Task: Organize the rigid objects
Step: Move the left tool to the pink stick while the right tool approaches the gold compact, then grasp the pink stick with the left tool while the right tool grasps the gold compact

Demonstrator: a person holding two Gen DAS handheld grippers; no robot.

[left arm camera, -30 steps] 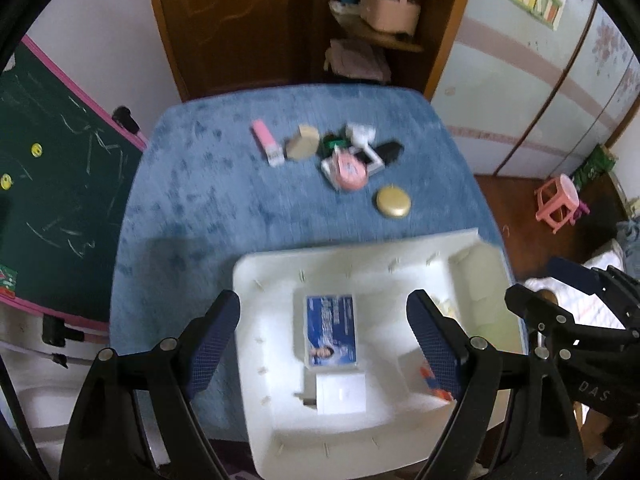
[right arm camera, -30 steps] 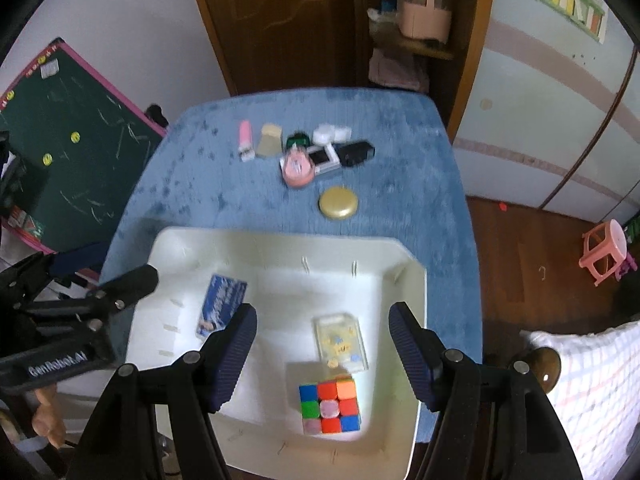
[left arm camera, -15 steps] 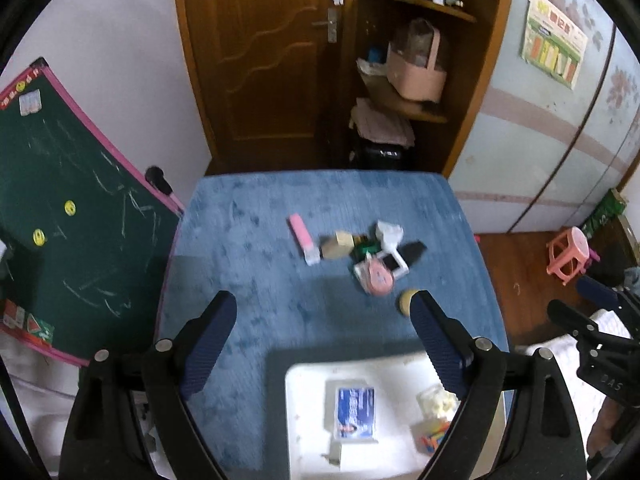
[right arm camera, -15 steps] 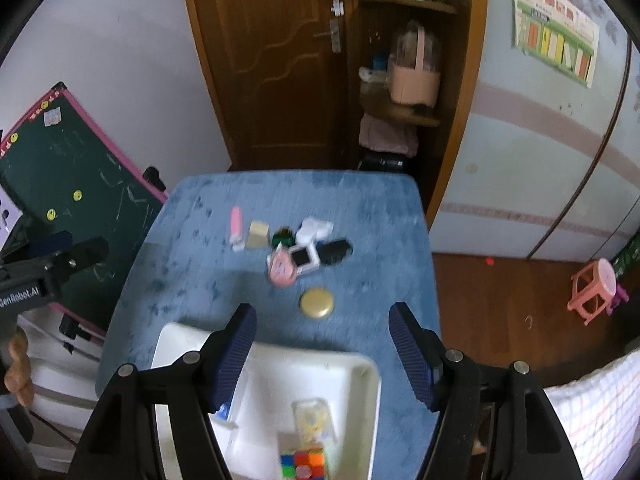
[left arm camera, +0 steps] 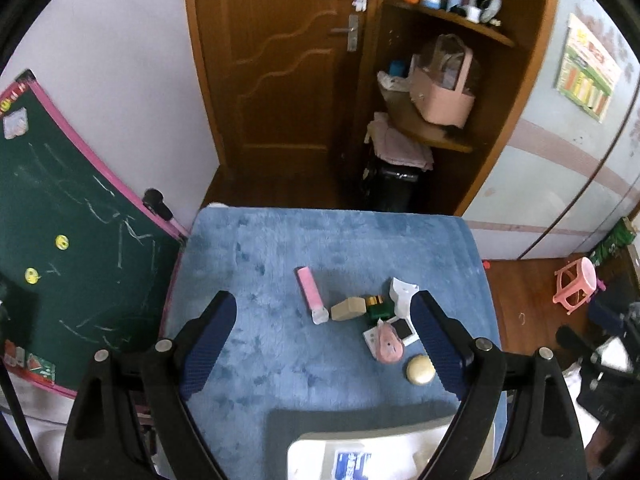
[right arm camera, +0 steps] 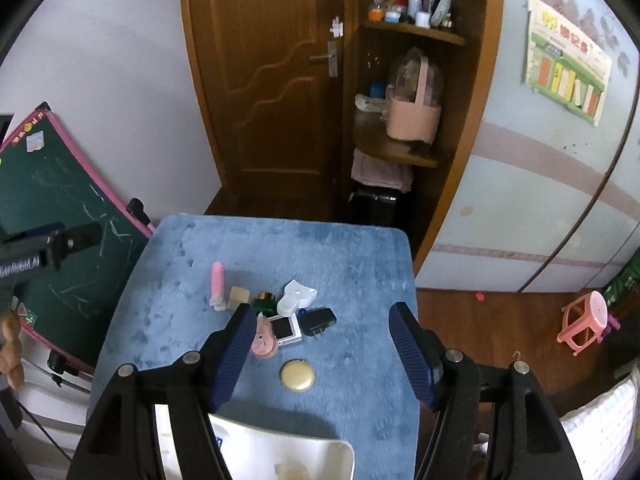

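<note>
Ahead of both my grippers, a cluster of small things lies on the blue cloth [left arm camera: 256, 280]: a pink stick [left arm camera: 310, 294], a beige block [left arm camera: 349, 309], a pink oval piece [right arm camera: 264, 340], a black plug [right arm camera: 318, 320] and a gold disc [right arm camera: 297, 376] nearest me. Just beneath my wrists sits the white tray [right arm camera: 280, 452] with a blue card [left arm camera: 352, 465] in it. My left gripper [left arm camera: 320, 344] and right gripper [right arm camera: 322, 352] both hang spread apart, grasping nothing.

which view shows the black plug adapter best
The right wrist view: the black plug adapter lies unobstructed beside the white case. In the left wrist view it is hidden behind the left gripper's finger.
</note>
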